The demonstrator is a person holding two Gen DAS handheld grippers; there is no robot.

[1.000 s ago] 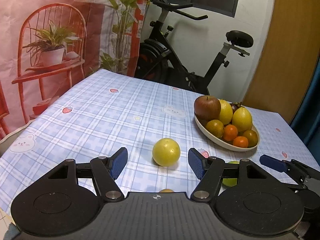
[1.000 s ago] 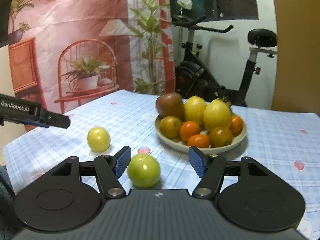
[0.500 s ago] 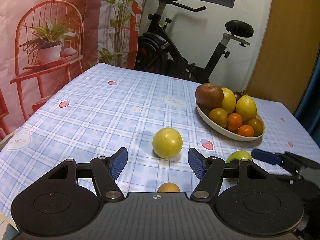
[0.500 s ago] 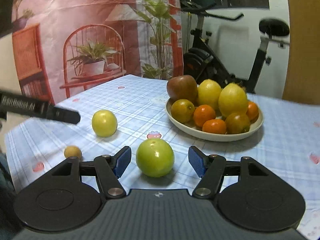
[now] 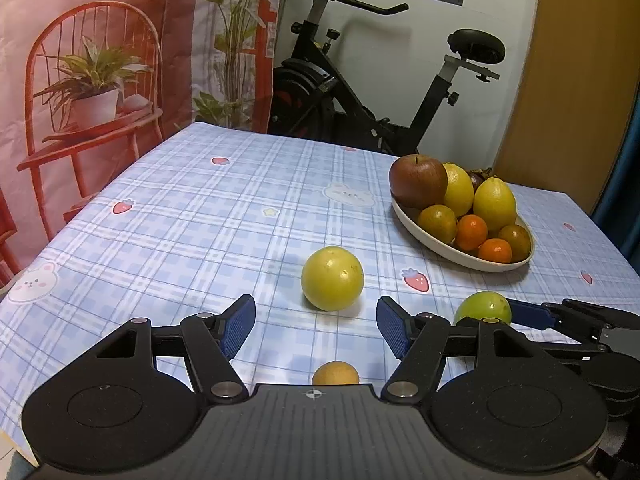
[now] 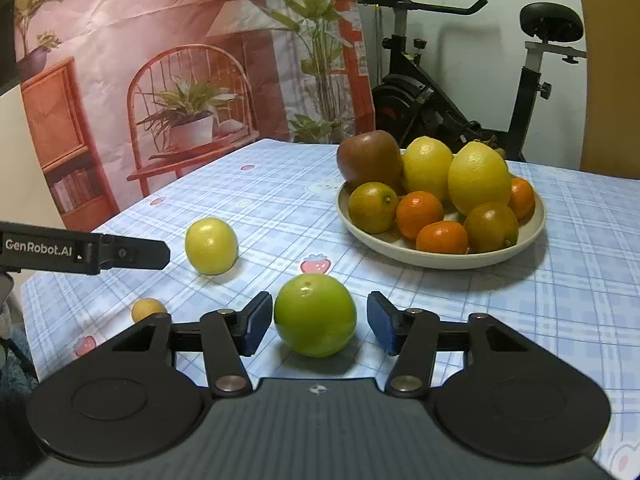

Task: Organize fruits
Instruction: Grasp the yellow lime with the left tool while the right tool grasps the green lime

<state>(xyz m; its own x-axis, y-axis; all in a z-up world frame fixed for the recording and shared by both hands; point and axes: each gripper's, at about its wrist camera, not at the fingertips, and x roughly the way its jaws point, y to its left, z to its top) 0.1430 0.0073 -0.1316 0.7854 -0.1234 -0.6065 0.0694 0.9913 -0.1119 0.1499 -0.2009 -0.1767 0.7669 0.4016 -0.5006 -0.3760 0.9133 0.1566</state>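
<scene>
- A table (image 5: 192, 216) under a blue checked cloth stands before an exercise bike (image 5: 384, 80); a white bowl (image 6: 400, 246) heaped with fruit sits toward its far right edge.
- The right gripper (image 6: 316, 322) is spread, its jaws flanking the green fruit (image 6: 315, 314) without visible contact, so this arm is the nearer.
- The left gripper (image 5: 316, 322) is also spread; the yellow fruit (image 5: 332, 278) lies just ahead of it, and a small orange fruit (image 5: 335, 373) sits by the near edge.

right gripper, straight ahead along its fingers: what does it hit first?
The green fruit. It sits between the open fingers of the right gripper, slightly left of centre, close to the left pad. The plate lies beyond, off to the right.
</scene>
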